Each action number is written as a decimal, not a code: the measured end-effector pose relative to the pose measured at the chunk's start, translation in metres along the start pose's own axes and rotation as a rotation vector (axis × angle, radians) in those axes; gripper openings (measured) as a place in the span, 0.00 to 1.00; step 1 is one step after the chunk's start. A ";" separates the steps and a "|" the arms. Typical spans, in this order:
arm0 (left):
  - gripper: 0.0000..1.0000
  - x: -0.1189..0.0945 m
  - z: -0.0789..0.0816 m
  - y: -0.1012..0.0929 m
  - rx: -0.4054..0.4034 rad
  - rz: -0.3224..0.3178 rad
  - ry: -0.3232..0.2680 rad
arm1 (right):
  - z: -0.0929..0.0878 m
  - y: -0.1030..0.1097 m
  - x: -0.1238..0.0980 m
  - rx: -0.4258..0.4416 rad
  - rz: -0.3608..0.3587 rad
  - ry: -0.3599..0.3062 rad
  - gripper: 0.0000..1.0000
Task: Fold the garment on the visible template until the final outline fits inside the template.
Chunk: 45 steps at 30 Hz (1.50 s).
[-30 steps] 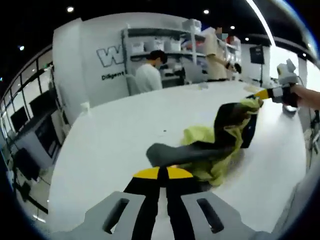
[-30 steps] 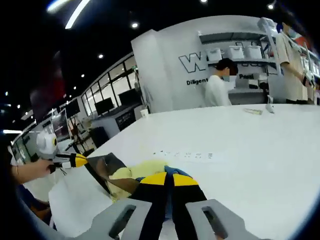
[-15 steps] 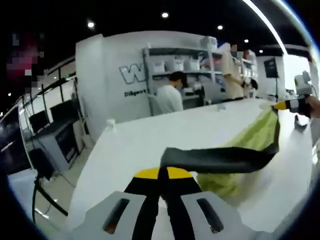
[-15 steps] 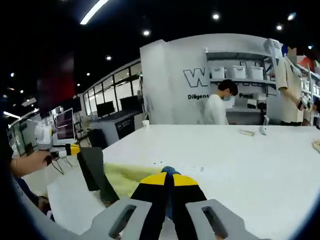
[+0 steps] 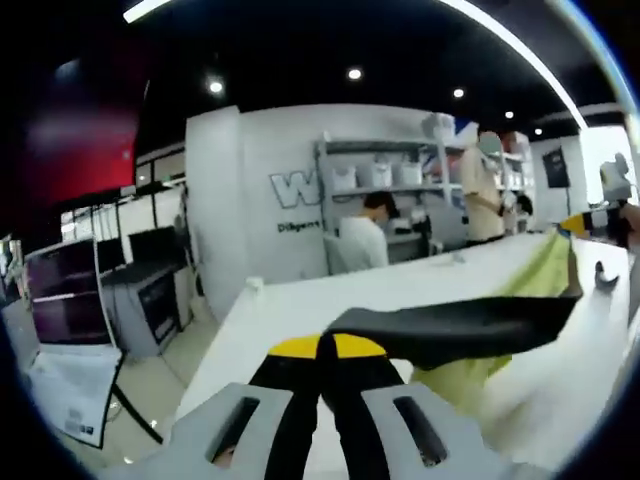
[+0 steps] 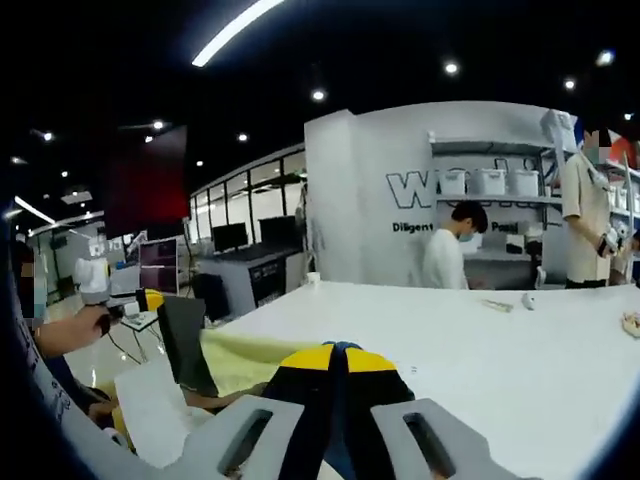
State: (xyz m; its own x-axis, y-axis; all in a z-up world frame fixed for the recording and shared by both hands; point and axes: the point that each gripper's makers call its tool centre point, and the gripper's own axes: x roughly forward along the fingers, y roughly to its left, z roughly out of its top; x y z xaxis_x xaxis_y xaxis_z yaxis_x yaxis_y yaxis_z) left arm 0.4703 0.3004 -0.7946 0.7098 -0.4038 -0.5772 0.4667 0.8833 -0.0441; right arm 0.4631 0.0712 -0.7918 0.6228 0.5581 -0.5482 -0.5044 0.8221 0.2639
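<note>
Garment point(image 5: 470, 335) stretched taut in the air above the white desk point(image 5: 330, 295), black band uppermost with yellow-green cloth hanging below it, held at both ends. Left gripper point(image 5: 320, 350) at the bottom of the left gripper view, yellow-tipped fingers pressed together on the near end of the black band. Right gripper point(image 6: 338, 352) at the bottom of the right gripper view, fingers likewise closed, blue and yellow-green cloth point(image 6: 245, 360) bunched just at the tips. Seen from the left gripper view, far end of the garment pinched by the other gripper near the right edge, over the desk's far side. Seen from the right gripper view, a hand point(image 6: 70, 330) at the left holding the other gripper, black panel point(image 6: 185, 345) hanging from it past the desk's left edge.

Desk broad, white and glossy, running back toward a white wall with large letters point(image 6: 415, 190) and smaller dark lettering beneath. Small objects near the desk's far right edge, too small to tell. Shelving point(image 6: 490, 185) with pale bins against that wall. Person in a white top point(image 6: 445, 260) standing behind the desk's far edge, another person in a light shirt point(image 6: 585, 210) to the right. Row of dark monitors point(image 6: 245, 235) along the windows at left. Black ceiling with round spotlights and a long strip light point(image 6: 245, 25).
</note>
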 end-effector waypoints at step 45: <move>0.00 -0.252 0.090 -0.008 0.004 0.405 -0.479 | 0.120 0.055 -0.248 -0.157 -0.096 -0.455 0.00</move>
State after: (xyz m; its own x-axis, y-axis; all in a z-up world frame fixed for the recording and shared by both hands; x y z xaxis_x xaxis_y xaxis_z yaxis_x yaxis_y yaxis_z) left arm 0.3353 0.3735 -0.5753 0.9879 -0.1001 -0.1181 0.1126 0.9881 0.1051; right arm 0.3529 -0.0083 -0.5464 0.8514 0.5019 -0.1525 -0.4943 0.8649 0.0868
